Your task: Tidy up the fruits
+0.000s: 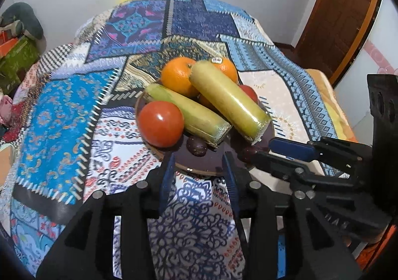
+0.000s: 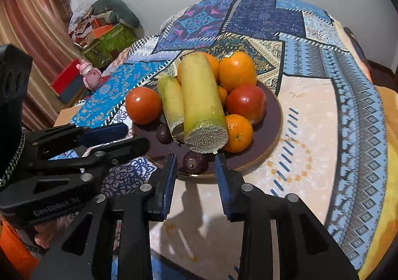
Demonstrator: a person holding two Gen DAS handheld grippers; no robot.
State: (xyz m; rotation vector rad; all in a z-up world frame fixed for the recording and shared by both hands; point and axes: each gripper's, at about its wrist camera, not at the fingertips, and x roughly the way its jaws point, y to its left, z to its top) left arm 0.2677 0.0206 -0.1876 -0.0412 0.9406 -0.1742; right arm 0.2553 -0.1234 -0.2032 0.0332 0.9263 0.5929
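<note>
Right wrist: rough-cut sugarcane (image 2: 199, 95), glossy tomato (image 2: 143, 105), perhaps passionfruit (image 2: 195, 162).

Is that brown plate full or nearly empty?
Full: the plate holds two sugarcane pieces, oranges, tomatoes and small dark fruits.

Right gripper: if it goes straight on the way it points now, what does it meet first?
Probably the dark passion fruit at the near rim of the plate, which lies between the open fingers of the right gripper. Behind it is the cut sugarcane. Depth is unclear.
</note>
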